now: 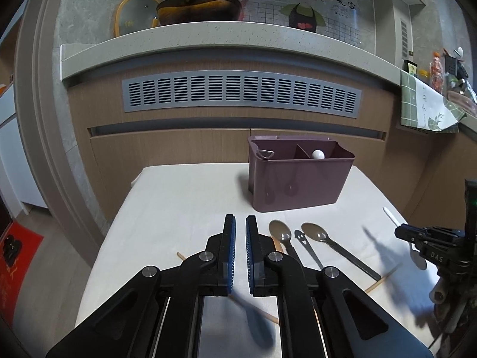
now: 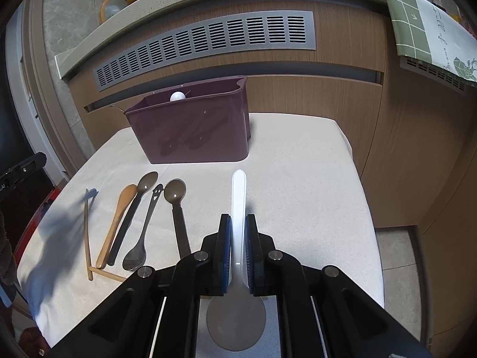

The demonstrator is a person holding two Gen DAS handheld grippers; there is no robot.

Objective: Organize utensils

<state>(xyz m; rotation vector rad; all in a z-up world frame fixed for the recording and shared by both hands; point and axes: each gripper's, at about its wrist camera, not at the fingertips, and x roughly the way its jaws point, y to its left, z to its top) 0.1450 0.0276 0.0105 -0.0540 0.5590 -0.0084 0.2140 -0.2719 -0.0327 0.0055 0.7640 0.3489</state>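
Note:
A maroon utensil caddy [image 1: 298, 176] [image 2: 193, 131] with two compartments stands at the back of the cloth-covered table; a white utensil end [image 1: 318, 154] pokes out of its right compartment. My right gripper [image 2: 238, 223] is shut on a white plastic spoon [image 2: 238, 197], handle pointing forward, bowl under the gripper body. My left gripper [image 1: 240, 223] hovers over the table with its jaws nearly together and nothing between them. Dark spoons [image 2: 175, 197] [image 1: 280, 230], a wooden spoon [image 2: 119, 211], a smiley-handled metal spoon [image 2: 146, 226] and wooden chopsticks [image 2: 87, 232] lie on the cloth.
The table [image 2: 313, 179] is small, with edges close on the left, right and back. A wooden cabinet with a grey vent [image 1: 241, 95] stands behind it. A counter above holds a yellow-handled pan [image 1: 196, 9]. A green checked towel [image 2: 423, 18] hangs at the right.

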